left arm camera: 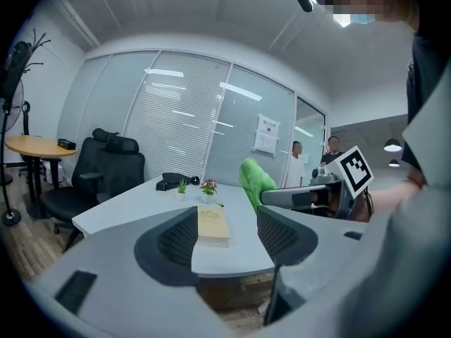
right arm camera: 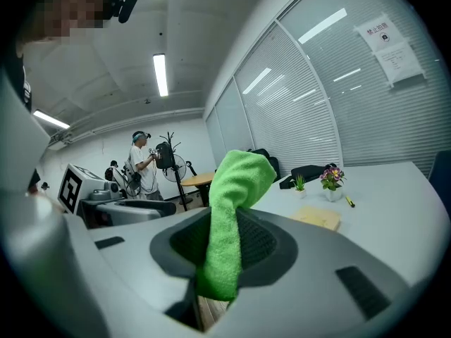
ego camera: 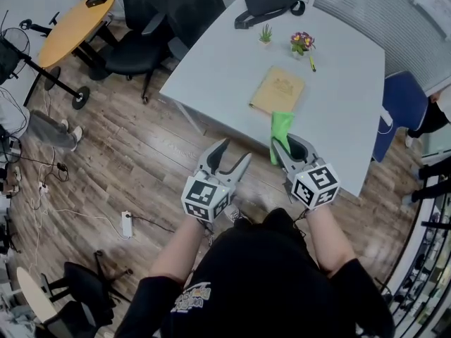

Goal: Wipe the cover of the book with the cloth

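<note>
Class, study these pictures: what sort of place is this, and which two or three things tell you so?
Probably an office or meeting room. A large white table has black swivel chairs beside it, and the room is closed off by glass walls with blinds.

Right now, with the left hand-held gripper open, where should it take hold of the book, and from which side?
Probably the near-left corner of the book, coming in low from the front edge of the table. It lies flat, so only its thin edge offers a pinch, and the right hand-held gripper with the cloth fills the near-right side.
</note>
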Demonstrator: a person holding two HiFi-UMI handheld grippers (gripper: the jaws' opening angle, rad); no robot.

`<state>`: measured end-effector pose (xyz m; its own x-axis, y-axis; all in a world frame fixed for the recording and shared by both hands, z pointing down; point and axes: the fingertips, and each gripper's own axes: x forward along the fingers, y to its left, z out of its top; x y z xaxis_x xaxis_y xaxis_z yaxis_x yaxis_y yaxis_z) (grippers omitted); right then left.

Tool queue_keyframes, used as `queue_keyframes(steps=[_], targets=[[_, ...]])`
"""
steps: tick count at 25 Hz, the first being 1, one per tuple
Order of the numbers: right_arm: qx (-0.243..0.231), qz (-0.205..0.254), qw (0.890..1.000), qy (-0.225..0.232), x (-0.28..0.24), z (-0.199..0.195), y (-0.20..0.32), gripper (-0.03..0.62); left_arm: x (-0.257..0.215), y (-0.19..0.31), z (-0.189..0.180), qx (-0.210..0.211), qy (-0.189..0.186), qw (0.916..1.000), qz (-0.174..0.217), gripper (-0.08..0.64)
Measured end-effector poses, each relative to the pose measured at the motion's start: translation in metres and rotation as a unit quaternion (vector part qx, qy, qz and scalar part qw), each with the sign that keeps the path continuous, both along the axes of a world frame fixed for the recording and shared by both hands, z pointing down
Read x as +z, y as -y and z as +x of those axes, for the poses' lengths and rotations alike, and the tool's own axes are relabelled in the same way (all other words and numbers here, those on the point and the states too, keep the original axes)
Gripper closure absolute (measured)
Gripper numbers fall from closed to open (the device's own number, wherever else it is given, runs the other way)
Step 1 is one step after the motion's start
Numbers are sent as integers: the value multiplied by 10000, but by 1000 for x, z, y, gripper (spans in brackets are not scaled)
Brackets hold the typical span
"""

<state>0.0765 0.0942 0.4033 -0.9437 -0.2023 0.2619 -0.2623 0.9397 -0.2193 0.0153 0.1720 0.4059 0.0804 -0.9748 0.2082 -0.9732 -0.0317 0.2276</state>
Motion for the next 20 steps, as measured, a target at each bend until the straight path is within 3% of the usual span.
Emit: queue_keyframes(steps=[9,20], targets=[[94,-67,9999,-81,7,-22,20,494,10,21,-26,37,-71,9999,-108,298],[141,-331,9993,-96,28,-41,91,494,39,84,-43,25,-211,9986,-481,290]])
